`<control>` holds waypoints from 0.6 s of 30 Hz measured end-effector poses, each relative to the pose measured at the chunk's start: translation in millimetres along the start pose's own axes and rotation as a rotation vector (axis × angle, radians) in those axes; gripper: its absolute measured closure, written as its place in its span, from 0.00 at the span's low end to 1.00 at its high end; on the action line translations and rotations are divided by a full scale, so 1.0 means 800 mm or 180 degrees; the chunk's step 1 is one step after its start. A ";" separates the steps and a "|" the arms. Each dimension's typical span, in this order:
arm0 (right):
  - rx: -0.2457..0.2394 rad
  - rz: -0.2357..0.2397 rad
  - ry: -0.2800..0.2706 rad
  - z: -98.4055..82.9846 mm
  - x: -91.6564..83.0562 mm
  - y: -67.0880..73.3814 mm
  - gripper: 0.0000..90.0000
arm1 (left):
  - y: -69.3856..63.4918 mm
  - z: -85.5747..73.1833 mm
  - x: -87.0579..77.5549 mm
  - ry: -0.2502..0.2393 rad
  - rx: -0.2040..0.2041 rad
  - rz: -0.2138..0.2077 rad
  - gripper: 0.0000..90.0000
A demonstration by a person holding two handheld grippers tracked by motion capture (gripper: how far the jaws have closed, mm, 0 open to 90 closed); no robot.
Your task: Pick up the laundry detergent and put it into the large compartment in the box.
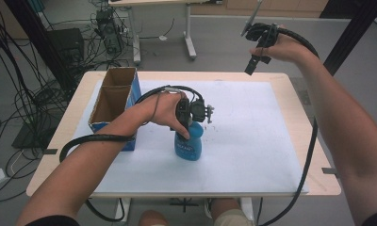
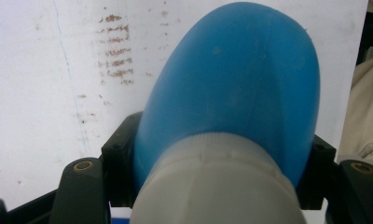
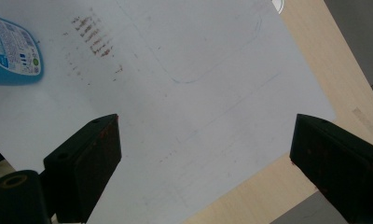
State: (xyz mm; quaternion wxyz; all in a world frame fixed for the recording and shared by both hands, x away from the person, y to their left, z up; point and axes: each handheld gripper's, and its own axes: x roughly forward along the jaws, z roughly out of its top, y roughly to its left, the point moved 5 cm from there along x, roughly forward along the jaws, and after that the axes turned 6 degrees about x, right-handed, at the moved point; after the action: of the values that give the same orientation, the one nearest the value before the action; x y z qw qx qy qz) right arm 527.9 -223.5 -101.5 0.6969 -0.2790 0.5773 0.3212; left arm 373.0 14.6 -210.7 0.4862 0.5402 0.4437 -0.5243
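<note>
A blue plastic bottle (image 1: 188,145) with a pale cap stands near the middle of the white mat (image 1: 252,141). My left gripper (image 1: 189,123) is shut on its neck from above. In the left gripper view the bottle (image 2: 236,88) bulges between the two black jaws, with the cap (image 2: 217,186) nearest the camera. My right gripper (image 1: 255,56) is held high over the table's far right edge, open with nothing in it. In the right gripper view its fingers (image 3: 89,161) stand wide apart above the mat, and the bottle's label (image 3: 12,51) shows at top left.
An open cardboard box (image 1: 113,101) with blue sides stands at the mat's left edge, close to my left forearm. Faint brown smudges (image 3: 93,39) mark the mat beside the bottle. The wooden table (image 1: 314,136) borders the mat. Cables and desk legs lie on the floor beyond.
</note>
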 end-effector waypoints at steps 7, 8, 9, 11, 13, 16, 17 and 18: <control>-0.0002 0.0000 0.0006 0.000 0.001 0.000 0.10 | 0.003 0.006 -0.001 0.0082 0.0020 -0.0040 0.39; 0.0003 0.0000 0.0006 0.001 0.001 0.001 0.10 | 0.004 0.007 -0.001 0.0090 0.0021 -0.0044 0.39; -0.0007 0.0001 0.0008 0.001 0.001 0.001 0.10 | 0.004 0.006 -0.001 0.0077 0.0013 -0.0050 0.39; -0.0001 0.0002 0.0006 0.001 0.001 0.001 0.10 | 0.004 0.006 -0.001 0.0070 0.0008 -0.0045 0.40; 0.0000 0.0000 0.0011 0.001 0.001 0.001 0.10 | 0.004 0.006 -0.001 0.0078 0.0004 -0.0052 0.40; -0.0007 0.0003 0.0016 0.001 0.002 0.001 0.10 | 0.004 0.005 -0.001 0.0068 -0.0007 -0.0049 0.40; -0.0007 0.0003 0.0016 0.001 0.002 0.001 0.10 | 0.004 0.005 -0.001 0.0068 -0.0007 -0.0049 0.40; -0.0010 0.0004 0.0022 0.002 0.002 0.002 0.10 | 0.004 0.005 -0.001 0.0068 -0.0013 -0.0048 0.40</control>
State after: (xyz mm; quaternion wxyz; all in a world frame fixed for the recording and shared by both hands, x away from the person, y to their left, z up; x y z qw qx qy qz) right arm 528.2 -220.9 -102.6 0.6944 -0.2808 0.5793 0.3216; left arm 375.2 10.2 -209.5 0.4785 0.5415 0.4540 -0.5213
